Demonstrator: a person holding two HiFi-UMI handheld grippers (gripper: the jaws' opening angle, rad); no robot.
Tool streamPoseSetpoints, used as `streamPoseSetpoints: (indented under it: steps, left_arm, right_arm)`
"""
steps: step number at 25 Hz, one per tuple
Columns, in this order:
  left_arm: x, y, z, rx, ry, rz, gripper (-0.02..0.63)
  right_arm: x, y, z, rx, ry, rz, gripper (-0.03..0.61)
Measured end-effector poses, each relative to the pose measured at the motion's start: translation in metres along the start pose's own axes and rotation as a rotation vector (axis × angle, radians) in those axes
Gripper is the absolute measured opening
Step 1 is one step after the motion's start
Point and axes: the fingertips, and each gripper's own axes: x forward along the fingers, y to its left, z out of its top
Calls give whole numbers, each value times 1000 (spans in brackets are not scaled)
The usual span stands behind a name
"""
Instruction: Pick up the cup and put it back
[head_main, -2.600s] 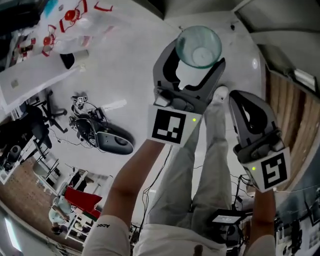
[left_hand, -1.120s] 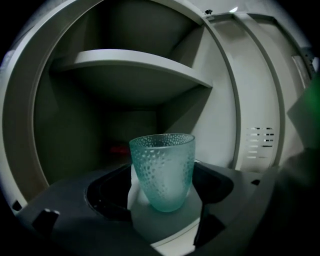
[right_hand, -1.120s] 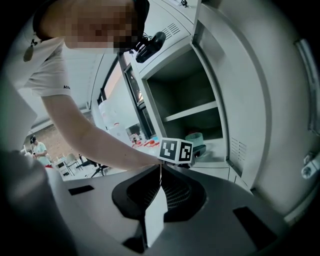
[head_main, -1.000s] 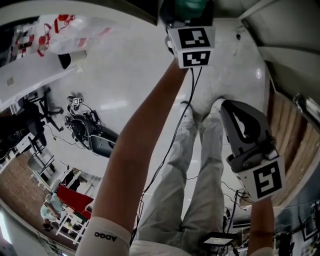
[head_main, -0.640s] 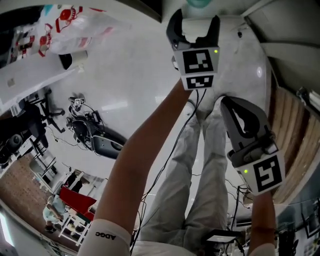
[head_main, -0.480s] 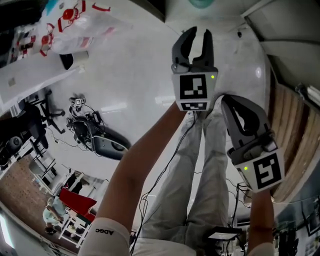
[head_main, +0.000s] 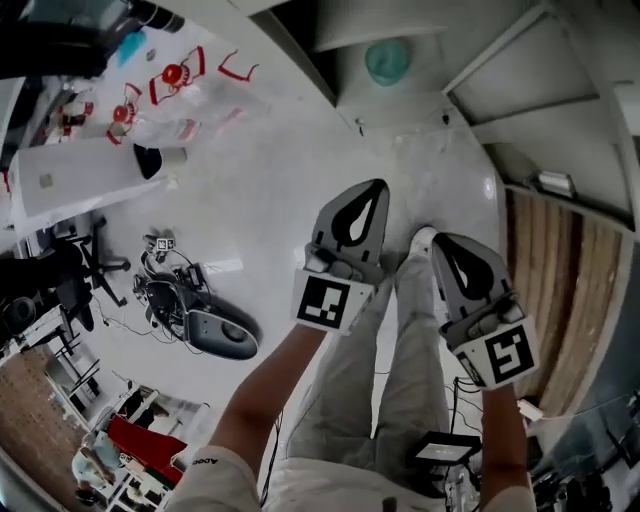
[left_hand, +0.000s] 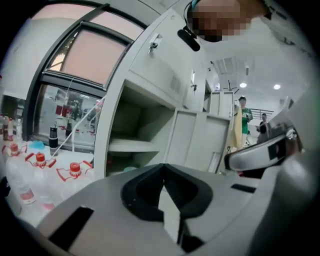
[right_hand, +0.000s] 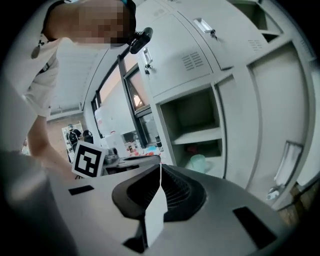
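Observation:
The pale green translucent cup (head_main: 388, 60) stands alone in an open locker compartment, under a shelf; it also shows in the right gripper view (right_hand: 198, 162) and faintly in the left gripper view (left_hand: 131, 169). My left gripper (head_main: 379, 186) hangs well short of the locker. Its jaws have just closed and are shut with nothing between them (left_hand: 163, 167). My right gripper (head_main: 438, 238) is beside it on the right. It is shut and empty (right_hand: 160, 167) and points toward the cup's compartment.
Grey locker doors and open compartments (right_hand: 200, 117) face me. At the left a white table (head_main: 70, 175) holds plastic bags with red print (head_main: 170, 85). A black device with cables (head_main: 215, 335) lies on the floor. Wooden panelling (head_main: 540, 290) runs along the right.
My left gripper let go of the cup in the locker, drew back toward my body and closed its jaws. The right gripper shifted a little.

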Motion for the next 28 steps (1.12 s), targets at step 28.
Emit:
streamPoseSetpoints:
  steps: [28]
  left_arm:
    - [-216, -203, 338, 137, -222, -354, 8]
  right_arm:
    - [-289, 120, 228, -2, -313, -278, 26]
